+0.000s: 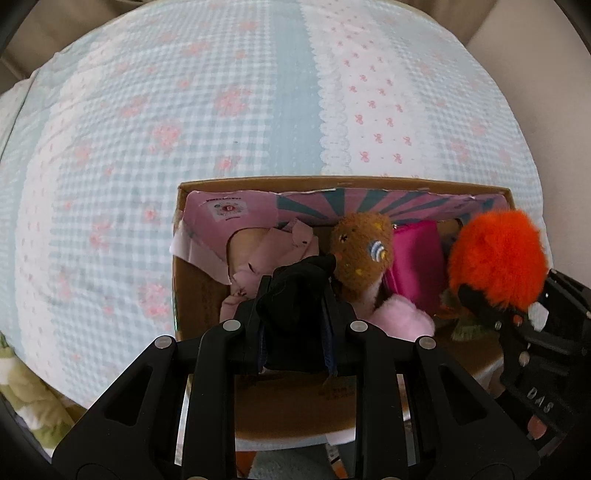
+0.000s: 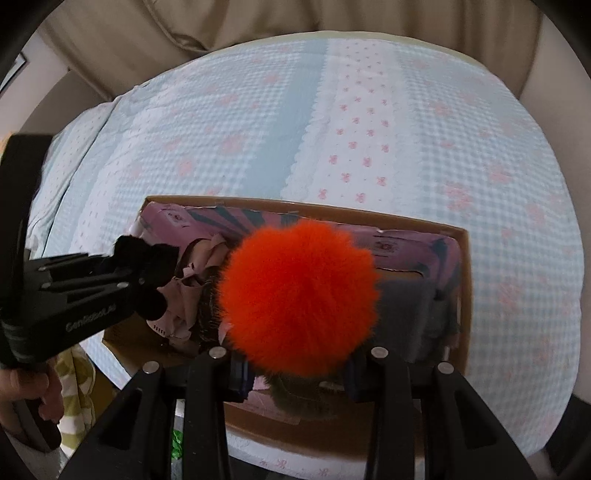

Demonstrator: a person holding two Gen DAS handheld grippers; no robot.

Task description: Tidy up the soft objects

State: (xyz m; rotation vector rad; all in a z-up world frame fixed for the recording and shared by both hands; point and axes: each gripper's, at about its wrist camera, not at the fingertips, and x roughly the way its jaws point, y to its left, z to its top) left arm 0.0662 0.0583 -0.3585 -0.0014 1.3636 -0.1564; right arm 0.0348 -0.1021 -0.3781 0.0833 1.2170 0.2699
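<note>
A cardboard box point(image 1: 332, 182) lined with pink printed flaps sits on the bed. It holds a brown plush toy point(image 1: 364, 251), a pink rag point(image 1: 266, 266), a magenta pouch point(image 1: 417, 266) and a pale pink plush piece point(image 1: 402, 319). My left gripper point(image 1: 295, 295) is shut on a black soft toy point(image 1: 295, 291) and holds it over the box's left half; it also shows in the right wrist view point(image 2: 147, 273). My right gripper point(image 2: 295, 365) is shut on an orange fluffy pompom point(image 2: 299, 291) over the box point(image 2: 464, 295); the pompom also shows in the left wrist view point(image 1: 496, 258).
The box rests on a blue gingham quilt point(image 1: 147, 147) with pink flowers and a white lace strip. Beige cushions point(image 2: 258, 22) rise behind the bed. A green-and-white cloth point(image 1: 26, 398) lies at the near left edge.
</note>
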